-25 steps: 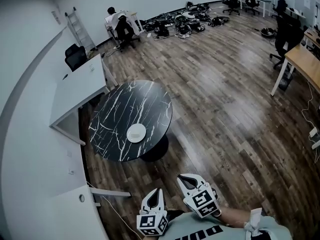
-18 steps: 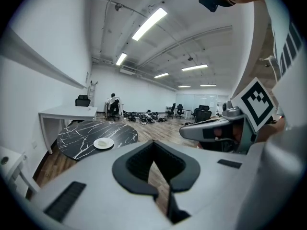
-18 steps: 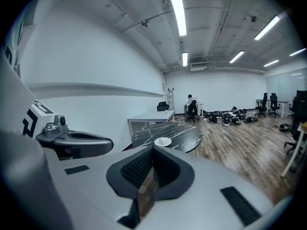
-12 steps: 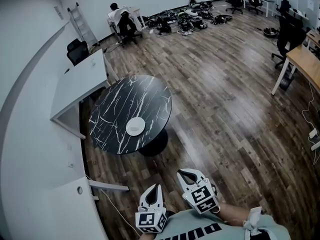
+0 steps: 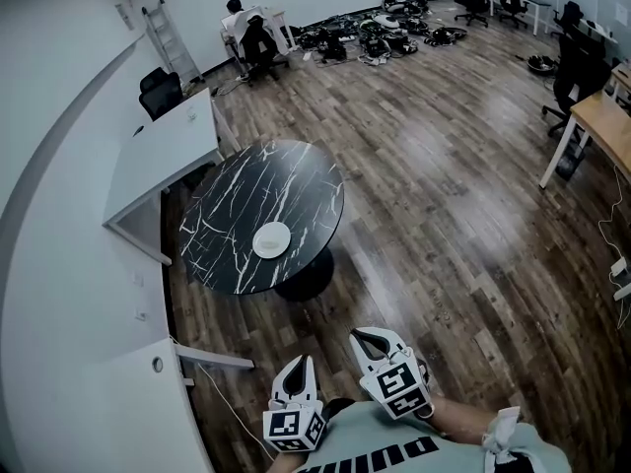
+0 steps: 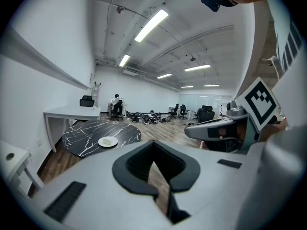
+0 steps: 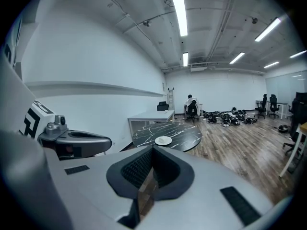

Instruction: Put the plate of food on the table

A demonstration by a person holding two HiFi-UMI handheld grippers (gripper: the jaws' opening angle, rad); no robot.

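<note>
A white plate point(image 5: 271, 239) with a pale piece of food rests on the round black marble table point(image 5: 246, 190), near its front edge. Both grippers are held close to the person's chest, well short of the table. The left gripper point(image 5: 298, 364) is shut with nothing in it, and so is the right gripper point(image 5: 370, 337). In the left gripper view the plate point(image 6: 107, 141) lies far beyond the closed left gripper point(image 6: 153, 147). From the right gripper view the plate point(image 7: 163, 140) sits on the table point(image 7: 184, 135), far ahead of the right gripper point(image 7: 152, 151).
A white desk point(image 5: 163, 156) stands against the curved wall behind the table, and a white counter point(image 5: 118, 402) is near left. A person point(image 5: 246, 33) sits at a far desk beside a ladder point(image 5: 163, 28). Gear point(image 5: 380, 37) litters the far floor. A wooden desk point(image 5: 601, 116) is at right.
In the head view the table and plate have drifted slightly up the picture. Both grippers stay shut near the chest, the left one a little lower.
</note>
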